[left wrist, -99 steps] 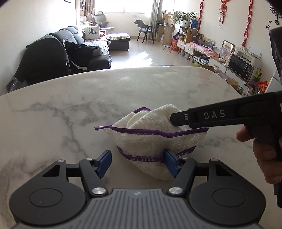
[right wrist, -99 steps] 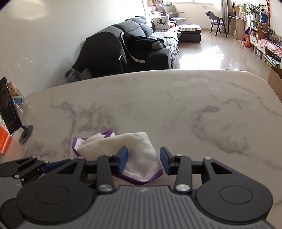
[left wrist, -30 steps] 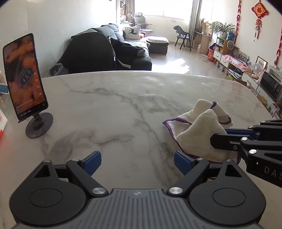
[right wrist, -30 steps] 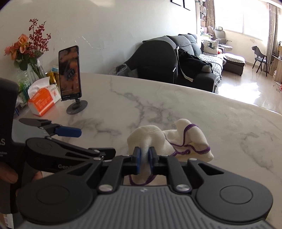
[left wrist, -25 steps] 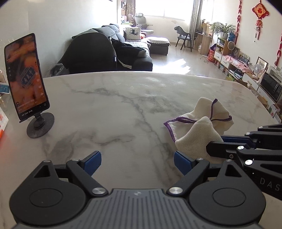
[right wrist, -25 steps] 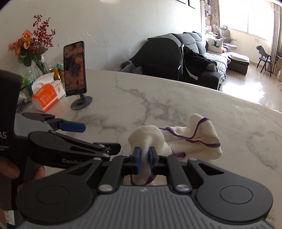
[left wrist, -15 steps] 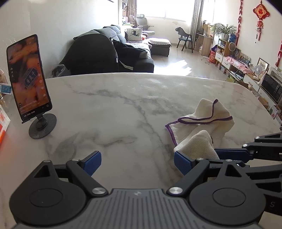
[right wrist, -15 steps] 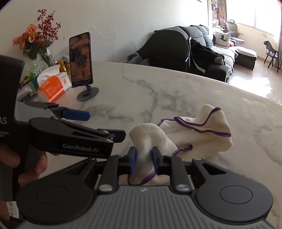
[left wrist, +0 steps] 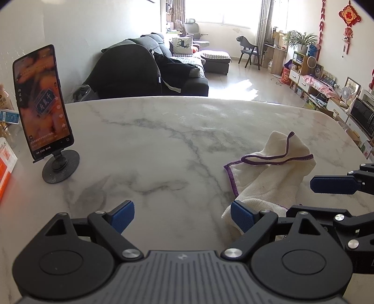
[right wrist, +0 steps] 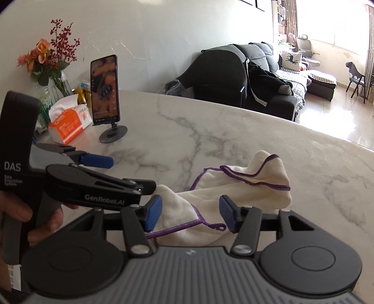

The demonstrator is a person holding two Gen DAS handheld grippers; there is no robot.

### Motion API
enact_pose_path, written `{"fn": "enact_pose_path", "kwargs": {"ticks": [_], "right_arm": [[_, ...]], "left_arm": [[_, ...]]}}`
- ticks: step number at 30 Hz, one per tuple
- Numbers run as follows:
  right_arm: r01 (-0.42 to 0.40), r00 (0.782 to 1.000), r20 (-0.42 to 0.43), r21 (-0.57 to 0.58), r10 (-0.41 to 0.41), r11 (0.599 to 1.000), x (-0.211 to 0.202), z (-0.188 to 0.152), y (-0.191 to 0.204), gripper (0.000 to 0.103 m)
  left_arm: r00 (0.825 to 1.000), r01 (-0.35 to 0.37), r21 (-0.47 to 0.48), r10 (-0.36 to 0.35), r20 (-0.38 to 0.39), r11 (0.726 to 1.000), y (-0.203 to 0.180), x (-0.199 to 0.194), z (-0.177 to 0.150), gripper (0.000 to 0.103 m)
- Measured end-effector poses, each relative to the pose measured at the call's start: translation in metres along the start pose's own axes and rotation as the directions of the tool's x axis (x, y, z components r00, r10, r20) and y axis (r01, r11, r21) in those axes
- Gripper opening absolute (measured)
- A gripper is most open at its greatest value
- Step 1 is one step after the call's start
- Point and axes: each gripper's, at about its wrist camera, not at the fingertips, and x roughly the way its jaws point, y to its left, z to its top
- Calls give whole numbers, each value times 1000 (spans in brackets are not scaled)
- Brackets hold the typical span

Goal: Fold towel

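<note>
Ahead of our left gripper (left wrist: pixel 182 216), its blue pads spread wide, the towel (left wrist: pixel 268 177) lay crumpled on the marble table (left wrist: pixel 163 140), right of a phone (left wrist: pixel 41 100). Then, from the right wrist, our right gripper (right wrist: pixel 190 214) stood parted around the towel's (right wrist: pixel 236 187) near end.

Home living room: dark sofa (left wrist: pixel 149 70), marble table (left wrist: pixel 163 131), flower vase (right wrist: pixel 50 70), red wall ornaments (left wrist: pixel 348 14).
</note>
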Motion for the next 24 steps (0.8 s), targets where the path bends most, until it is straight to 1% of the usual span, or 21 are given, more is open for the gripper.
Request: {"fn": "enact_pose_path", "kwargs": {"ticks": [5,13,24], "right_arm": [[25,1000,12,16,-26,1000,1,4,-8,60],[56,998,24,-18,-56,998,7,13,-13,59],[103,995,13,-31,-102,994,25,21,-29,57]], "left_arm": [[1000,-8,2,8,17,1000,1,-5,3,90],[999,11,31,-12,39,999,-9,-8,10,91],[997,80,68,-80,-11,994,-19,6,3,91]]}}
